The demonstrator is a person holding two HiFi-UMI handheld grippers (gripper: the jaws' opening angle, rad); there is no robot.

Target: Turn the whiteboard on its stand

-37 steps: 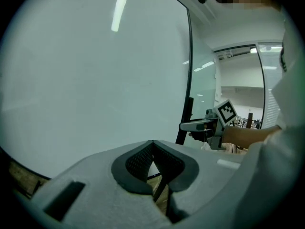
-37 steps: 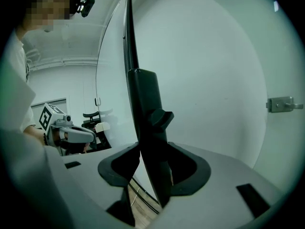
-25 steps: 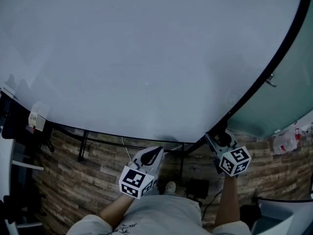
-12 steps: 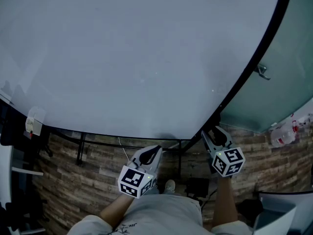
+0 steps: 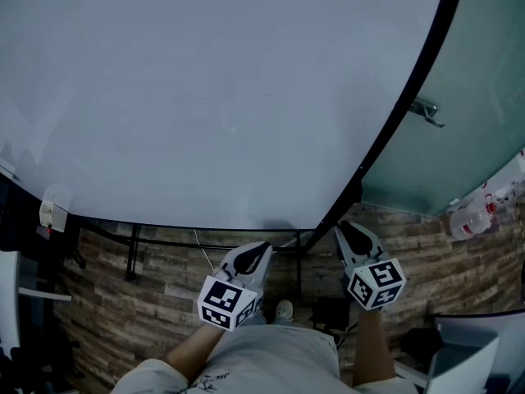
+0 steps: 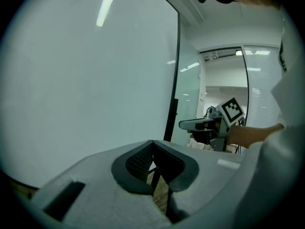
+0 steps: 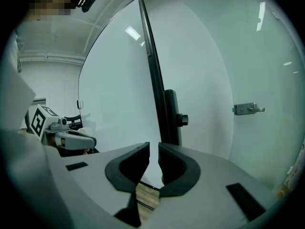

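- Whiteboard (image 5: 230,97) fills most of head view, blank white face, upright on its stand, reaching from far left edge across to right of centre.
- Small white item (image 5: 53,208) sits at board's lower left edge; too blurred to say what it is.
- Stand bars (image 5: 131,249), thin and black, run under board's bottom edge, over wood-plank floor (image 5: 164,281).
- Left tongs (image 5: 261,251) just below board's bottom edge, near its middle, pointing up at it. In left gripper view the left tongs (image 6: 152,144) have tips closed together, nothing between them; board face is on the left beyond them.
- Shoe (image 5: 285,311) on floor between the two tongs, close to the person.
- Right tongs (image 5: 343,230) right at board's lower right corner, just beside the black frame (image 5: 394,130). In right gripper view the right tongs (image 7: 153,149) are closing, narrow slit left between pads, nothing pressed in the slit; only white board face and floor show through it.
- Stand post (image 7: 171,118) rises just above the right-hand pad, black knob (image 7: 182,119) on its side.
- Frosted glass wall (image 5: 484,97) to right of board, metal handle (image 5: 426,112) on it, near board frame but apart.
- Clear bottles (image 5: 472,220) on floor at far right; can't make out detail.
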